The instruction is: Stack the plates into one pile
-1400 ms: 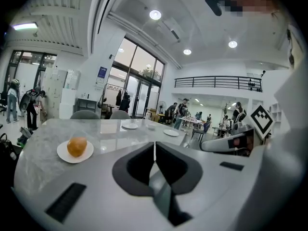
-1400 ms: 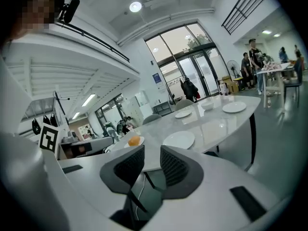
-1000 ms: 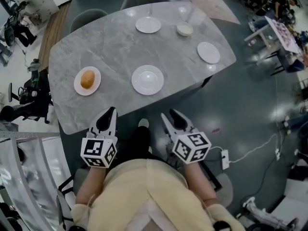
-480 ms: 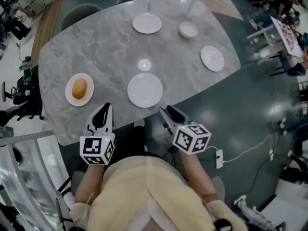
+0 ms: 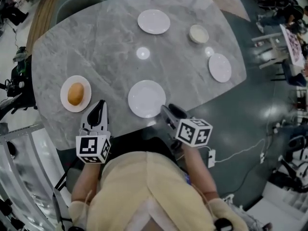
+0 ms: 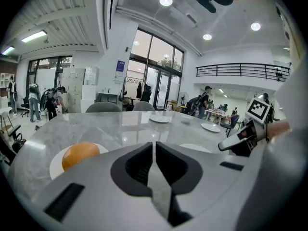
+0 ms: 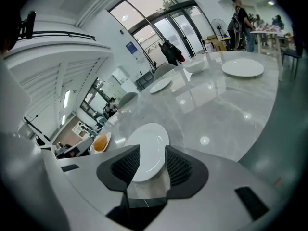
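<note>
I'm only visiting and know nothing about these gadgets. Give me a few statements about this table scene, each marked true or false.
1. The left gripper has its jaws together. True.
2. The right gripper is clamped on a plate. False: its jaws stand apart, with the nearest plate lying on the table ahead.
3. One side plate holds a round orange food item. True.
4. All plates are in one pile. False: the far plate and the others lie spread apart.

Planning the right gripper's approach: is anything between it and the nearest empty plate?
Nothing visible does. The right gripper, jaws apart, is near the table edge facing the nearest empty plate, with only bare tabletop between them. The plate with the round orange item lies off to the left, out of that path.
</note>
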Action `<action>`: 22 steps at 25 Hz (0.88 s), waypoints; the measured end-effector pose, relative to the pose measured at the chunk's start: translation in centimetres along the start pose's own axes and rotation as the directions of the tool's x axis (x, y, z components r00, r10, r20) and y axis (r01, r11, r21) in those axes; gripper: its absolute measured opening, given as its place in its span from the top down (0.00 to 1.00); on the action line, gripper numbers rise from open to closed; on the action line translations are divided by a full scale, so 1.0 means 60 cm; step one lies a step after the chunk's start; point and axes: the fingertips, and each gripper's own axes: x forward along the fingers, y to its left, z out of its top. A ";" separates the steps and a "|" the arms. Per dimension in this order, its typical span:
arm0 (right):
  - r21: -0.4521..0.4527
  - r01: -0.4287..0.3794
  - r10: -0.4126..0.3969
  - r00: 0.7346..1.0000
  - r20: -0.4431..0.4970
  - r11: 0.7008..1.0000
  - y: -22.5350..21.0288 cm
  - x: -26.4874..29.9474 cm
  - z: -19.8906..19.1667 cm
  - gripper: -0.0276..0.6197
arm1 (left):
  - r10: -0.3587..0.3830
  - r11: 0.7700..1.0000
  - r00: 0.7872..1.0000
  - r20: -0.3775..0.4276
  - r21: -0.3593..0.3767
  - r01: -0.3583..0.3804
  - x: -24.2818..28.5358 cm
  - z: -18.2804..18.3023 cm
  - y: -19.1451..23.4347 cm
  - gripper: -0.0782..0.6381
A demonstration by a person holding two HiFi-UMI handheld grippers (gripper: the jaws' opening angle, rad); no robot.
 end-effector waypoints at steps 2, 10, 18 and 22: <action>0.011 0.003 -0.002 1.000 -0.031 1.000 -0.009 0.013 0.003 0.74 | 0.000 1.000 1.000 -0.016 0.000 0.000 0.014 -0.007 0.002 0.89; 0.041 -0.079 0.084 0.981 -0.176 0.996 -0.021 0.036 0.013 0.74 | 0.047 0.998 0.997 -0.058 -0.041 -0.050 0.035 -0.031 -0.028 0.89; 0.010 -0.185 0.178 0.926 -0.332 0.983 -0.016 0.060 0.007 0.74 | 0.195 0.973 0.978 -0.080 -0.108 -0.203 0.030 -0.048 -0.034 0.89; 0.048 -0.218 0.220 0.911 -0.349 0.975 -0.011 0.064 0.010 0.74 | 0.249 0.958 0.965 -0.079 -0.130 -0.257 0.019 -0.052 -0.038 0.89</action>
